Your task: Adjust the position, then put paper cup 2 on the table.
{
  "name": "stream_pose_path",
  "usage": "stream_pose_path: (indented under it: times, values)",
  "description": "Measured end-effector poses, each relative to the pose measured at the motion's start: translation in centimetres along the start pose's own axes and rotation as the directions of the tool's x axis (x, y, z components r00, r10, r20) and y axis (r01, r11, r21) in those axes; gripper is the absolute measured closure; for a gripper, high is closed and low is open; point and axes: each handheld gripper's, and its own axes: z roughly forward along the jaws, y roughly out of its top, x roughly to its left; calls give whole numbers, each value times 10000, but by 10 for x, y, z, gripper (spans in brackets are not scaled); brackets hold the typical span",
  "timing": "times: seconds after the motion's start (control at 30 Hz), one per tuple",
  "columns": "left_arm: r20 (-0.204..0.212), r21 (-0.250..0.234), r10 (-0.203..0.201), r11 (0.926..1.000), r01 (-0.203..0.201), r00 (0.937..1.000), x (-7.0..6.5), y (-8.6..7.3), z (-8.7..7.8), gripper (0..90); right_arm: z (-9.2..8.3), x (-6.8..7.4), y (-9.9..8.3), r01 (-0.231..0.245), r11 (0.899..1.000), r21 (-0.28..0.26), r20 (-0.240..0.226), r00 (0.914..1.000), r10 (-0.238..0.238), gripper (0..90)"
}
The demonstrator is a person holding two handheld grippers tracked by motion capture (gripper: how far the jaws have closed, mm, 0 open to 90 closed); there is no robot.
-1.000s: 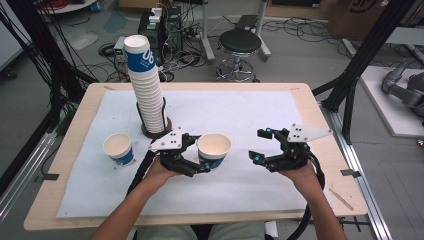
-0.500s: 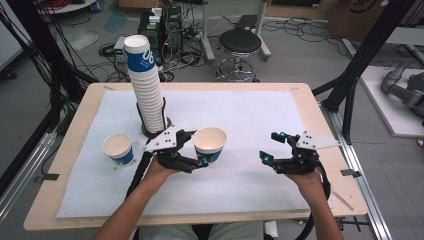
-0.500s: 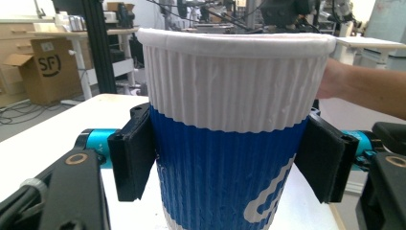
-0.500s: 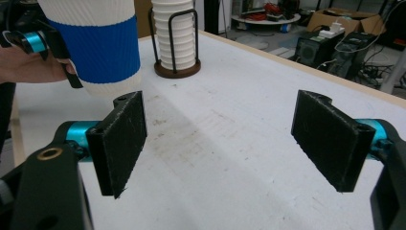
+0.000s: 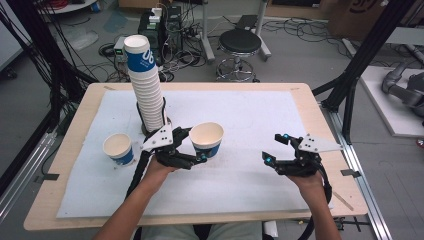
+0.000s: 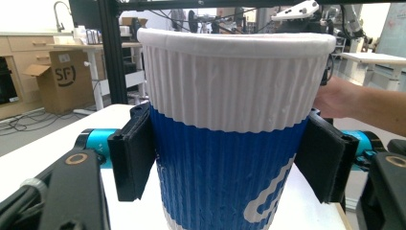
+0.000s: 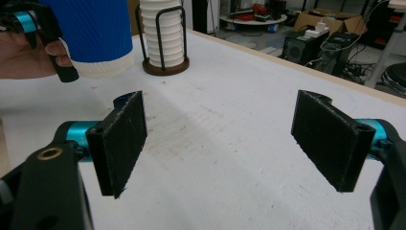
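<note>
My left gripper (image 5: pixel 196 145) is shut on a blue and white ribbed paper cup (image 5: pixel 206 139), held upright near the middle of the white mat. In the left gripper view both black pads (image 6: pixel 134 153) press the cup (image 6: pixel 230 143) on its blue band. A tall stack of the same cups (image 5: pixel 145 85) stands in a wire holder just behind that hand. Another single cup (image 5: pixel 119 148) stands on the mat to the left. My right gripper (image 5: pixel 274 148) is open over the mat at the right, apart from the cup, with nothing between its pads (image 7: pixel 119 139).
The white mat (image 5: pixel 250 115) covers most of the wooden table (image 5: pixel 320 120). In the right gripper view the held cup (image 7: pixel 95 33) and the stack in its holder (image 7: pixel 163 33) lie ahead to the left. A stool and cables are on the floor beyond the table.
My right gripper has moved to the right, away from the held cup, and slightly lower. The left gripper has kept its grip and barely shifted.
</note>
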Motion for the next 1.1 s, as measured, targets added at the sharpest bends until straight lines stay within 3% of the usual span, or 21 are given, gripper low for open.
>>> stream_pose_path:
  times: [0.53,0.77,1.1]
  values:
    - [-434,-299,-291,9992,278,9986,13,-9,13,284,-4,-3,-8,-269,9996,-3,187,9995,269,204]
    - [-1141,-243,-544,9984,520,9920,22,-17,25,281,-3,-3,-10,-300,9995,55,121,9995,300,204]
    - [-1835,268,-714,9966,776,9804,33,-37,45,281,-6,-4,-12,-380,9992,95,134,9992,379,204]
